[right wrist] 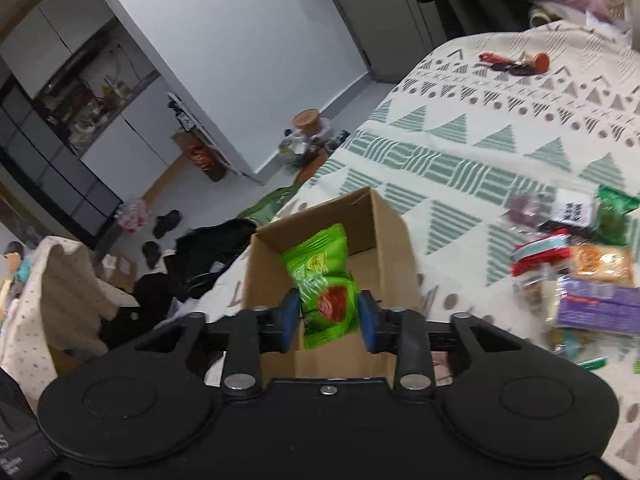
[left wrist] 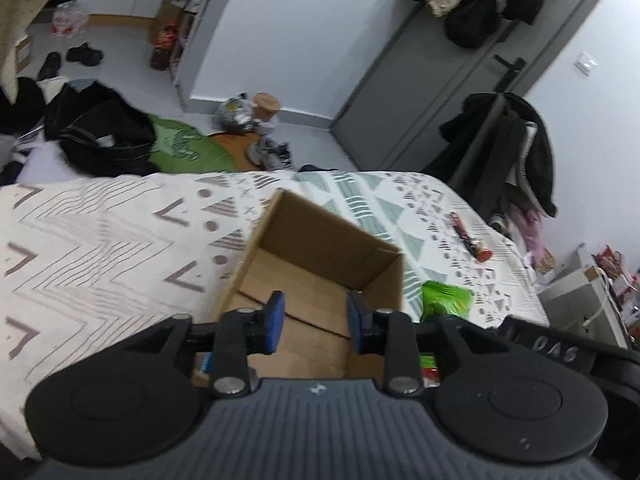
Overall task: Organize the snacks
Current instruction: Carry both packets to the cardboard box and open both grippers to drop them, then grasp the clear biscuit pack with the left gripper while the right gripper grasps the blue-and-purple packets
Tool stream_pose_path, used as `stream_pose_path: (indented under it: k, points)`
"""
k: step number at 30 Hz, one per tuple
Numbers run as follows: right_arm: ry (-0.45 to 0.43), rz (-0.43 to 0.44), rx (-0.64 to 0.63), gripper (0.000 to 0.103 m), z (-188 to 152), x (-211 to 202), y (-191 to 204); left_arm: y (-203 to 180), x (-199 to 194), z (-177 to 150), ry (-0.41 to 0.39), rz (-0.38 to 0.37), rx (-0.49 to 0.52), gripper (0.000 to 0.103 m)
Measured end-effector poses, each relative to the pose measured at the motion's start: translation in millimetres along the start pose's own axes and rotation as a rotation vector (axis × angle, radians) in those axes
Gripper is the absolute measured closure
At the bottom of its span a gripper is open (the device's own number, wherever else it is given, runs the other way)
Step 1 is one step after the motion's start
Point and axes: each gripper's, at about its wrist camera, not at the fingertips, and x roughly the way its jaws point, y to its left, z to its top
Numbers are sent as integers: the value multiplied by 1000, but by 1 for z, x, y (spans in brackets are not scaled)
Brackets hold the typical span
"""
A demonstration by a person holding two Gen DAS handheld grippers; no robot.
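A bed (right wrist: pixel 480 128) covered with a cream bedspread printed in grey and green triangles, stripes and dots carries everything here. On it stands an open brown cardboard box (left wrist: pixel 320 240), flaps up, its inside bare in the left wrist view.

To the right of the box in the right wrist view lies a loose pile of mixed snack packets (right wrist: pixel 580 276), purple, orange, red and green, blurred at the frame's edge. Farther up the bedspread, well apart from the box, lies a long dark and red wrapped snack stick (left wrist: pixel 466 236).

The right gripper (right wrist: pixel 329 320) hangs over the box opening, its blue-padded jaws clamped on a bright green snack pouch with a red picture (right wrist: pixel 324 280), the pouch standing up above the box. The left gripper (left wrist: pixel 316 322) hangs over the near edge of the box, jaws apart and holding nothing.
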Motion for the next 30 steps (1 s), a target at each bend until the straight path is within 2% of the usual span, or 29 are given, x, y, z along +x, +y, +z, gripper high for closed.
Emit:
stream_pose_path:
  k: [1,2,4,7,8,9,21,30]
  points:
    - [-2,-4,6,54,-1,0,-2,2,0,0,3,7,-9,52]
    - [-9,-17,7,49,-2,-2,-4,2,-1,1,2,8,-16,48]
    - [-20,-39,7,47,-4,-9,-11,-2,-3,0,-10,5,-6,34]
    - [-36,-76,25,35,-6,-24,-28,-15,-5,-5,-30,15,53,21]
    - [-47,-95,26,30,-7,-30,-33,-19,-5,-7,-27,15,69,19]
    - [-56,-115,24,26,-7,-36,-38,-23,-4,-9,-20,14,80,18]
    - [-82,-256,56,14,-13,-99,-105,-76,0,-45,68,-39,233,17]
    - [-92,-335,148,13,-19,-134,-157,-114,4,-73,146,-70,316,17]
